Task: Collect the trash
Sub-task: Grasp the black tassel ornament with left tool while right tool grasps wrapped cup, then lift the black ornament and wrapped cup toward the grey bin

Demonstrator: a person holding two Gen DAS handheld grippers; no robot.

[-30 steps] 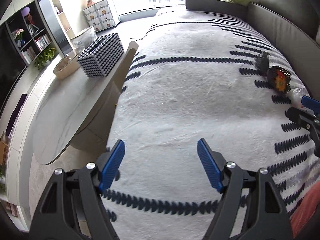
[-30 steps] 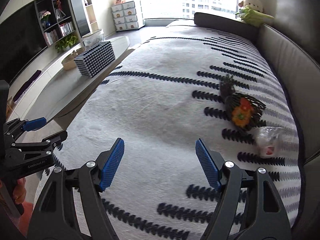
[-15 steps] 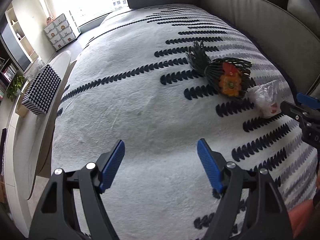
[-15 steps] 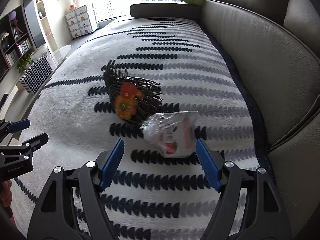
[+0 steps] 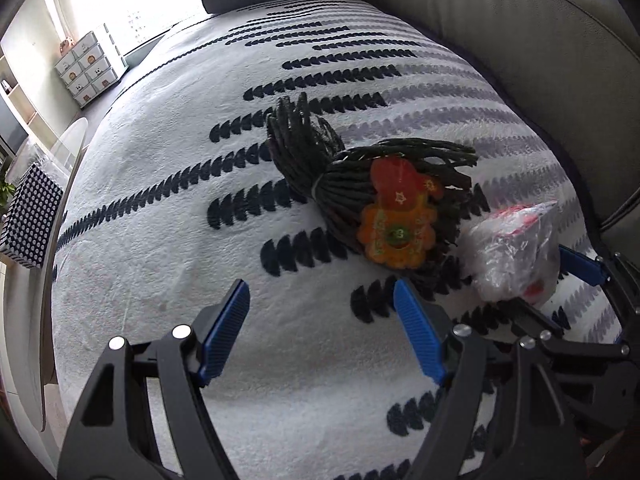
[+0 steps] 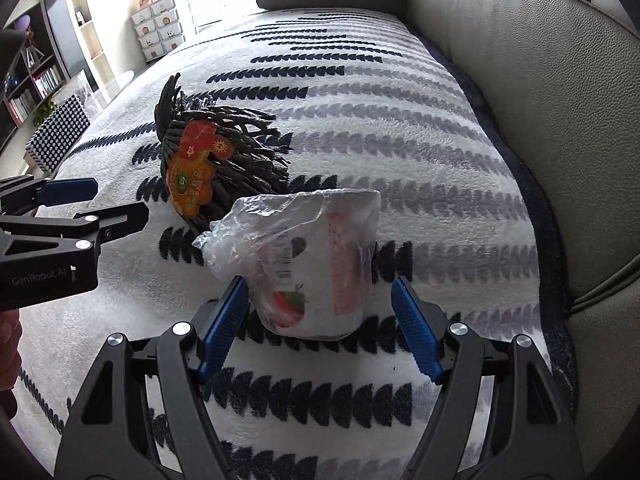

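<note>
Since a second earlier both claws had swung from the coffee-table side toward the sofa back. Right gripper [image 6: 320, 320] spread, crinkled clear plastic wrapper [image 6: 304, 264] lying between its blue ribbed pads, untouched. Left gripper [image 5: 322, 328] spread, empty; dark corded bundle [image 5: 380, 184] with orange tag just ahead-right. Wrapper print partly legible: strawberry, barcode. All on fluffy white rug [image 6: 400, 140], navy scallop rows.

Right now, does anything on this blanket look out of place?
Yes: a crumpled plastic wrapper and a dark stringy bundle with an orange tag lie loose on the patterned blanket, beside the sofa back.
</note>
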